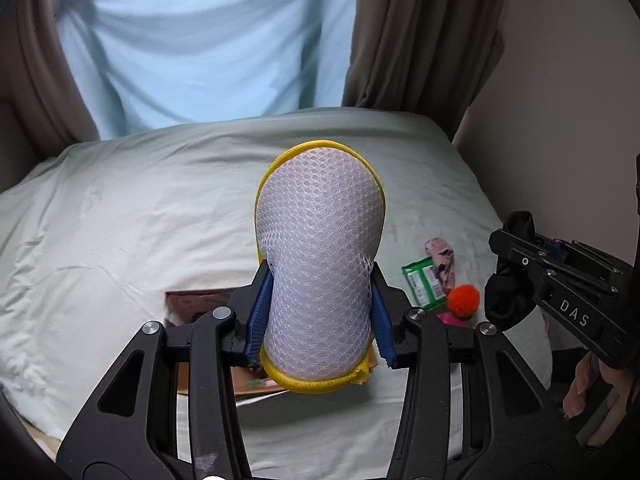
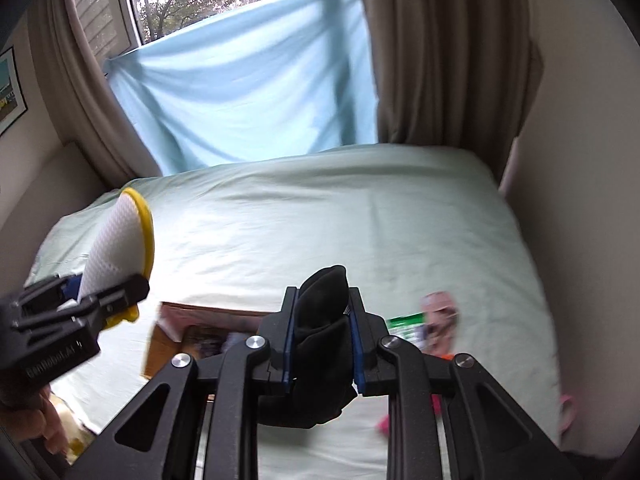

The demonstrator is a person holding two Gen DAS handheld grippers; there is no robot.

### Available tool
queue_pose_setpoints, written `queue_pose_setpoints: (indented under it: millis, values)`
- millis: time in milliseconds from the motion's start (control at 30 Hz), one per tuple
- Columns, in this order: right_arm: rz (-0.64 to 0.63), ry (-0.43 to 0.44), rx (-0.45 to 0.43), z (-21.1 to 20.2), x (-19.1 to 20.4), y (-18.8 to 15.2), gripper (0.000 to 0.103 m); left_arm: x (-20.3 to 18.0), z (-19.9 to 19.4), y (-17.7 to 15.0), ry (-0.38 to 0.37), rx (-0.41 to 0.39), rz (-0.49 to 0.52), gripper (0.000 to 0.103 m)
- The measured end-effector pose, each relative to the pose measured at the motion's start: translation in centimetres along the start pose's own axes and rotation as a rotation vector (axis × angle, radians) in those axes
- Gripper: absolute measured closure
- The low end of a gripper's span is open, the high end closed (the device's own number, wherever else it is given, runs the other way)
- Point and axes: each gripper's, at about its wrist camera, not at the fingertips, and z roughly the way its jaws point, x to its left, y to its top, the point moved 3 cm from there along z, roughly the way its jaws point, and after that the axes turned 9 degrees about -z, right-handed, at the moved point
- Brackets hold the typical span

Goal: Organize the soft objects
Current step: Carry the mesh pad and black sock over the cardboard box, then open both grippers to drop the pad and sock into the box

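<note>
Left wrist view: bed (image 1: 120, 208) with pale green sheet fills most of the frame, light blue sheet (image 1: 192, 48) hung over the window behind, brown curtains (image 1: 420, 32) at the sides. Open cardboard box (image 1: 192, 304) lies on the bed, partly hidden under the left gripper (image 1: 320, 312). Left gripper's jaws are clamped on a white mesh pad with yellow trim (image 1: 320, 240), held up above the bed, sticking out past the blue pads (image 1: 258, 312). Right gripper (image 1: 516, 276) at right edge, "DAS" readable on its body, jaws closed on a black sock (image 1: 504, 296), also off the bed. Small stuff on the bed right of the box: green-white packet (image 1: 422, 282) (text too small to read), pink patterned cloth (image 1: 442, 260), orange knit ball (image 1: 463, 299).

Right wrist view: black sock bunched between the right gripper's jaws; left gripper at left edge, raised lettering on its body, not legible. Framed picture (image 2: 10, 92) on left wall.
</note>
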Motion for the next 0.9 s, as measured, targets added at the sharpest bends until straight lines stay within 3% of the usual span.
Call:
queue_pose_setpoints:
  millis: [167, 400, 700, 900]
  values:
    - [0.065, 0.041, 0.067, 3.1, 4.9, -0.4, 0.083, 7.4, -0.6, -2.0, 0.027, 0.031, -0.041, 0.062]
    - [0.031, 0.051, 0.181, 8.4, 9.6, -1.8, 0.083, 14.2, 3.1, -4.9, 0.063, 0.105, -0.097, 0.062]
    - [0.064, 0.093, 0.345, 16.1, 11.3, -3.6, 0.082, 18.5, 9.4, -9.5, 0.12, 0.263, -0.16, 0.062]
    - [0.118, 0.133, 0.441, 20.7, 11.2, -4.8, 0.083, 19.0, 14.0, -11.8, 0.145, 0.379, -0.174, 0.062]
